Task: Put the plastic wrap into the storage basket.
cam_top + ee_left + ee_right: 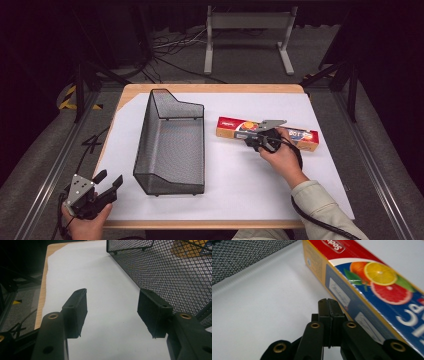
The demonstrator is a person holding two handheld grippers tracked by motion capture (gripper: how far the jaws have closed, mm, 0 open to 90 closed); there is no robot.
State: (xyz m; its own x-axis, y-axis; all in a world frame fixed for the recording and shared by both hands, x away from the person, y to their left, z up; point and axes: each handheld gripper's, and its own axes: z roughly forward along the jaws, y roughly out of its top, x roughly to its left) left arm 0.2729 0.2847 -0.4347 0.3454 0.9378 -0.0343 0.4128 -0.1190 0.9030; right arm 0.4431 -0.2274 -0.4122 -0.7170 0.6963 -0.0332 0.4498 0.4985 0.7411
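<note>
Wire mesh basket (170, 145) sits left of table centre, long axis 12-to-6. Long foil box (267, 134) lies flat on white sheet at basket's 3 o'clock, well apart, long axis 9-to-3. Your right gripper (261, 141) is nearer: at box's near long side, jaws pressed together, gripping nothing, box at its 1 o'clock. Your left gripper (107, 182) hangs at table's 7 o'clock corner, jaws wide, empty.

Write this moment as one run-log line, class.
left hand-held gripper: open, beside black wire-mesh basket | right hand-held gripper: shut, empty, beside long fruit-printed cardboard box | box on white sheet, outside basket
</note>
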